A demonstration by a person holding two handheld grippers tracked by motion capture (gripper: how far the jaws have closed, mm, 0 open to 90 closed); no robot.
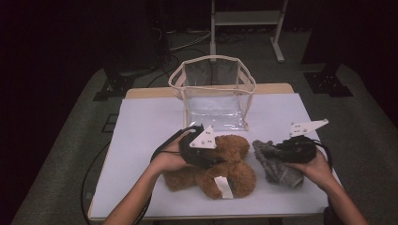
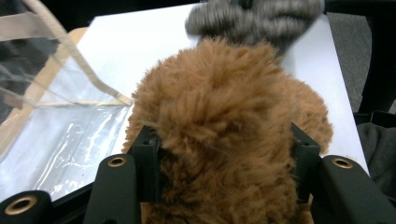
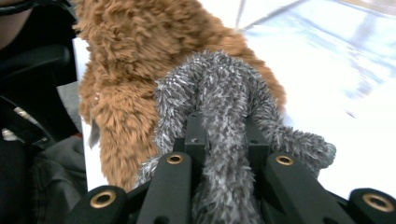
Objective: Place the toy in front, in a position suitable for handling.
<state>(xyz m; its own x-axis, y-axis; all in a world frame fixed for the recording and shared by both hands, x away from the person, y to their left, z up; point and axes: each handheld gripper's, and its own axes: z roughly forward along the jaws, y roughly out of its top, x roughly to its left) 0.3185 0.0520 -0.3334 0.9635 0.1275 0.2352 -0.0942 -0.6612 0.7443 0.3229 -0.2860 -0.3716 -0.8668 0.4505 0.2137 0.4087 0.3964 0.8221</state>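
A: High view: what does the left gripper hold?
B: It is clenched on the brown plush bear.
A: And the right gripper?
B: It is clamped on the grey plush toy, just beside the bear.

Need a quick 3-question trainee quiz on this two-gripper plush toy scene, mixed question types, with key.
1. True or false: the left gripper is clamped on the fluffy brown plush bear.
2. What does the right gripper hold? A) shaggy grey plush toy B) white tag C) nothing
3. Fill in: behind the toys stands an open clear plastic ___ with beige trim.

Key: 1 true; 2 A; 3 bag
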